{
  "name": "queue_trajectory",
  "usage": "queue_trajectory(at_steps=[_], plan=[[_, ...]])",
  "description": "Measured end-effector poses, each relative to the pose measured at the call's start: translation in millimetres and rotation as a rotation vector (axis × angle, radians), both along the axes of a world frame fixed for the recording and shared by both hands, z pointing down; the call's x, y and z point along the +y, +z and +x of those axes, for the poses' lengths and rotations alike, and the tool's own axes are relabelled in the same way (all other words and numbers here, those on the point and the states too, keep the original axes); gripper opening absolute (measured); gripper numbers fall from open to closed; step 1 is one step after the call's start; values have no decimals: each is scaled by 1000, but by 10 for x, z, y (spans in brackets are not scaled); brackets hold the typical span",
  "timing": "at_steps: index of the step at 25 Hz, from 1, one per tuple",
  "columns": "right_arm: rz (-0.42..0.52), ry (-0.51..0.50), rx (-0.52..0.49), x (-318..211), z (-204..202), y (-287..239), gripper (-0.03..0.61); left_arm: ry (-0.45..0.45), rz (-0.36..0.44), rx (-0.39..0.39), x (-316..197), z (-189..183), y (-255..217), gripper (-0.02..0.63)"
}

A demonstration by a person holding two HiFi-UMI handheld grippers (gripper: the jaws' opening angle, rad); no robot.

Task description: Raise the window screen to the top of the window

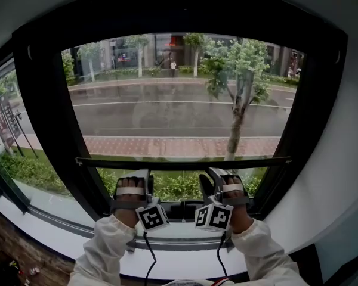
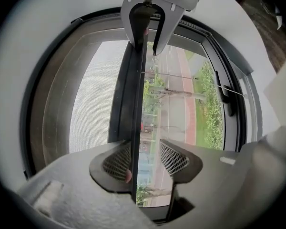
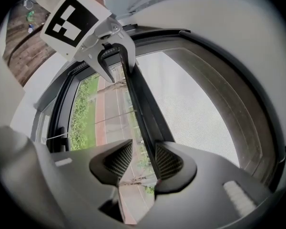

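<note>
Your window screen (image 2: pixel 93 94) is fine grey mesh edged by a black bar (image 1: pixel 185 162); the window frame (image 1: pixel 48 118) is black; your left gripper (image 1: pixel 133 174) and right gripper (image 1: pixel 218 173) carry black-and-white square markers.

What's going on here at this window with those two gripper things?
A person is at a window with a gripper in each hand, working on the window screen. The left gripper and right gripper sit side by side at the middle of the screen's bottom bar. Each has the bar between open jaws rather than clamped on it. The bar is low in the window with the mesh above it, so the screen is far from the top.
</note>
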State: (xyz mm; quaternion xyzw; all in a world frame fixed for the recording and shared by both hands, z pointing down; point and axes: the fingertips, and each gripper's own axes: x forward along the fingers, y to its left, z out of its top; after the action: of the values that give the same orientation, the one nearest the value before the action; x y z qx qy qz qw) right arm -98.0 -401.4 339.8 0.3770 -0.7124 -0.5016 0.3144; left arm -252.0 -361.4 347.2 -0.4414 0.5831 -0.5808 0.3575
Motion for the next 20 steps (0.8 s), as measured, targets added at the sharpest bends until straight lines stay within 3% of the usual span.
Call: queue_trajectory(at_steps=[13,20], plan=[[114,5,-58,-31,-9,-533,150,39,98,-7,-44,17,-493,193],[186,6,-88,-52,-16,-890,144,24,150,-72,-44,-11,-896,195]])
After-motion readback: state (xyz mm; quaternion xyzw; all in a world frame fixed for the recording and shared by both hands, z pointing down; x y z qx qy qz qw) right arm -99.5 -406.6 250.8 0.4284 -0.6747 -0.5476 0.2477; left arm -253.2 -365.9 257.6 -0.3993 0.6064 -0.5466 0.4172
